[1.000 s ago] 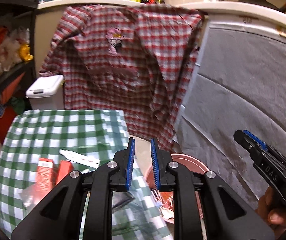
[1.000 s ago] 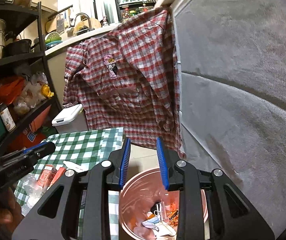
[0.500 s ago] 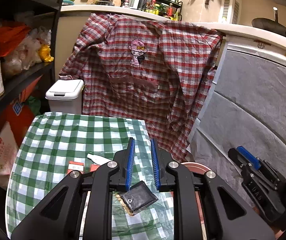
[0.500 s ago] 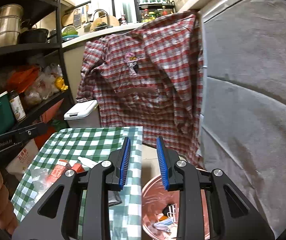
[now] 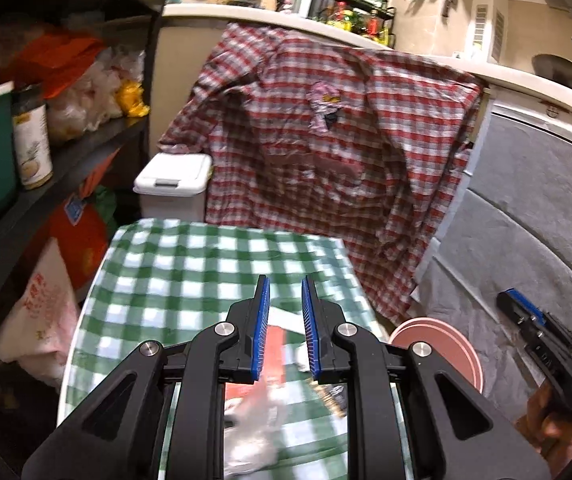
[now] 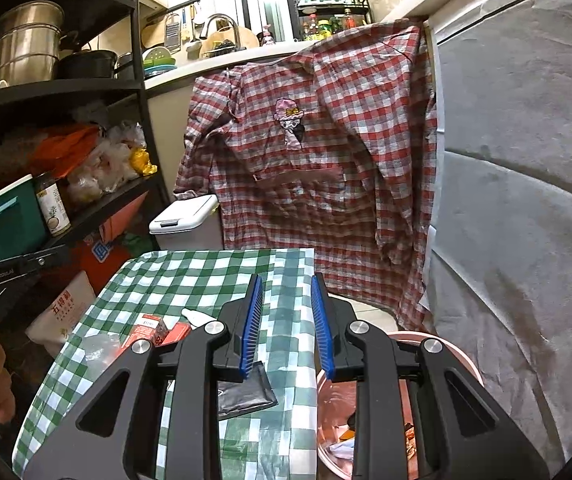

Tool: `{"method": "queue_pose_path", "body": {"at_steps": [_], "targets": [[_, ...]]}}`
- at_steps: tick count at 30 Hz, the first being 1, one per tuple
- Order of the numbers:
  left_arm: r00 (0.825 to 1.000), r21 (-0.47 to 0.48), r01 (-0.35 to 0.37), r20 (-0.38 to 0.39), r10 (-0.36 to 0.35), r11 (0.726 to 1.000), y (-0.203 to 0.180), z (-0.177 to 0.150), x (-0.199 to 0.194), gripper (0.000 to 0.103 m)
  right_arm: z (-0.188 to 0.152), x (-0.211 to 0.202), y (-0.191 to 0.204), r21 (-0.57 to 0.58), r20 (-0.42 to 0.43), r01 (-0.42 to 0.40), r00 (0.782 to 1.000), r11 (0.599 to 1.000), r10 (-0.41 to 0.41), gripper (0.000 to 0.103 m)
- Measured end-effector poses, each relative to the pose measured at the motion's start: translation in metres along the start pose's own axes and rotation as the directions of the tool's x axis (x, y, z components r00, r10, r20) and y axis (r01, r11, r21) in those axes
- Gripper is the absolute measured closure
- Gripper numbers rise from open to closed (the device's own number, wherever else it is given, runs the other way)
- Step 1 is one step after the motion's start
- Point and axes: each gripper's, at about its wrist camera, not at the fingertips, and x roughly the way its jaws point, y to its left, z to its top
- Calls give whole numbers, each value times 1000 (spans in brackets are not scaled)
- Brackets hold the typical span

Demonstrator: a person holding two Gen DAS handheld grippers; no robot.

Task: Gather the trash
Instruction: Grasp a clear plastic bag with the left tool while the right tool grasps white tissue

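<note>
A table with a green checked cloth (image 6: 190,276) carries trash: red cartons (image 6: 152,330), a white tube (image 6: 196,316), a clear wrapper (image 6: 98,350) and a dark grey sachet (image 6: 246,392). A pink bin (image 6: 446,344) with scraps inside stands at the table's right edge. My right gripper (image 6: 286,284) hangs over that edge, above the sachet; its jaws are closing with nothing between them. My left gripper (image 5: 285,284) is open and empty over the table, above a red carton (image 5: 274,356) and crumpled plastic (image 5: 250,432). The pink bin (image 5: 438,344) lies to its right.
A red plaid shirt (image 6: 306,160) hangs off the counter behind the table, beside a white lidded bin (image 6: 184,220). Black shelves (image 6: 86,88) with pots, jars and bags stand on the left. A grey covered cabinet (image 6: 506,200) closes the right side.
Both grippers have swung left, from over the pink bin to over the table. The bin now sits at the right in both views. The right jaws have narrowed slightly.
</note>
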Motion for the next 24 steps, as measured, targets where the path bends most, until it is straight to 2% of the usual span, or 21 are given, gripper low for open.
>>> {"method": "queue_pose_path", "body": {"at_steps": [4, 8, 12, 14, 15, 16, 17, 19, 24], "targets": [[998, -22, -12, -55, 10, 1000, 31, -8, 2, 86, -5, 10, 4, 1, -30, -16, 999, 1000, 16, 78], [995, -29, -16, -94, 14, 999, 48, -16, 4, 86, -13, 22, 12, 9, -73, -50, 996, 999, 51, 85], [990, -43, 25, -137, -31, 999, 57, -24, 9, 86, -20, 31, 29, -12, -99, -86, 992, 996, 84, 88], [979, -57, 78, -182, -87, 995, 55, -30, 17, 86, -24, 35, 37, -31, -112, -98, 989, 995, 94, 88], [968, -61, 114, -217, -125, 992, 52, -35, 23, 86, -26, 37, 41, -39, -120, -105, 988, 994, 99, 88], [961, -51, 130, -239, -139, 990, 49, -39, 27, 82, -28, 41, 45, -48, -131, -114, 986, 992, 106, 88], [957, -33, 135, -256, -138, 990, 44, -43, 31, 72, -30, 43, 47, -53, -139, -119, 984, 992, 110, 88], [951, 1, 144, -278, -138, 990, 37, -50, 37, 65, -32, 48, 50, -59, -158, -129, 980, 990, 119, 88], [930, 59, 142, -351, -113, 988, 26, -64, 52, 65, -42, 67, 54, -48, -228, -164, 962, 985, 149, 87]]}}
